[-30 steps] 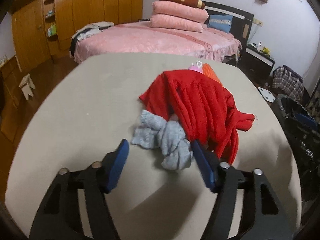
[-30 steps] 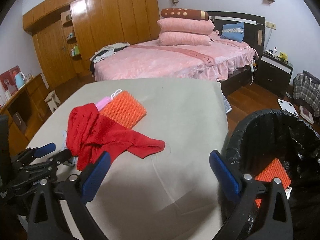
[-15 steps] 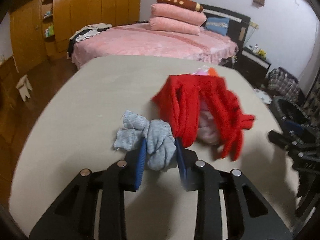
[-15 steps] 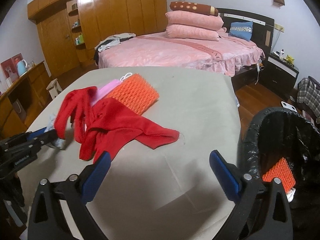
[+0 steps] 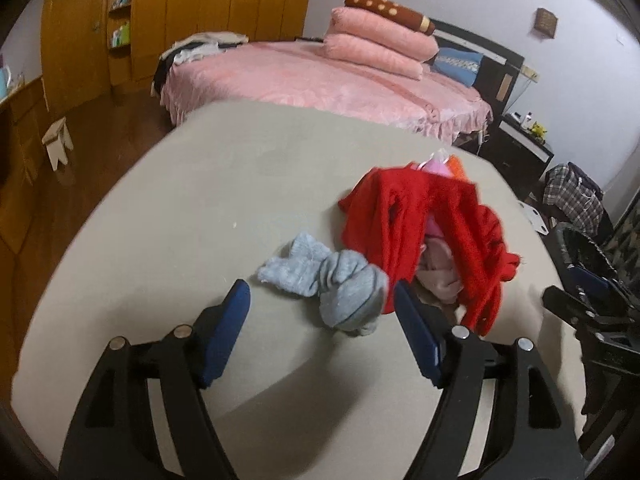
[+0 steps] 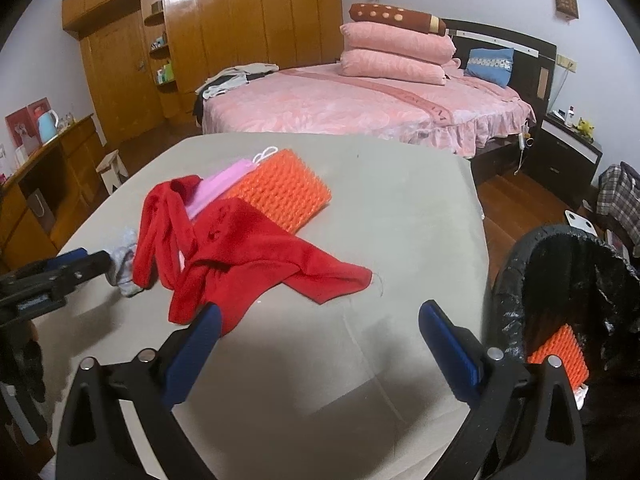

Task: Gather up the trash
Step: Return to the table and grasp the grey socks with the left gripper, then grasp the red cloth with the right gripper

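A crumpled grey cloth point(image 5: 336, 280) lies on the beige table point(image 5: 200, 200), between the tips of my left gripper point(image 5: 320, 296). Its jaws are opening and the blue pads stand clear of the cloth. Just right of it is a bunched red cloth point(image 5: 432, 220) lying over a pink mask point(image 6: 224, 188) and against an orange spiky pad point(image 6: 284, 192). My right gripper point(image 6: 320, 312) hangs open over bare table, with nothing between its fingers. To its right is a black-lined bin point(image 6: 580, 280) holding another orange pad point(image 6: 560, 356).
A pink bed point(image 6: 360, 108) with stacked pillows stands beyond the table's far edge. A wooden wardrobe point(image 6: 200, 40) fills the back left. A small stool point(image 5: 58, 142) is on the floor at the left, a nightstand point(image 6: 568, 156) and a plaid bag point(image 5: 572, 196) at the right.
The left gripper shut on the grey cloth, drew it left out from under the red cloth, then opened again. The red cloth bunched up and shifted. The right gripper hardly moved.
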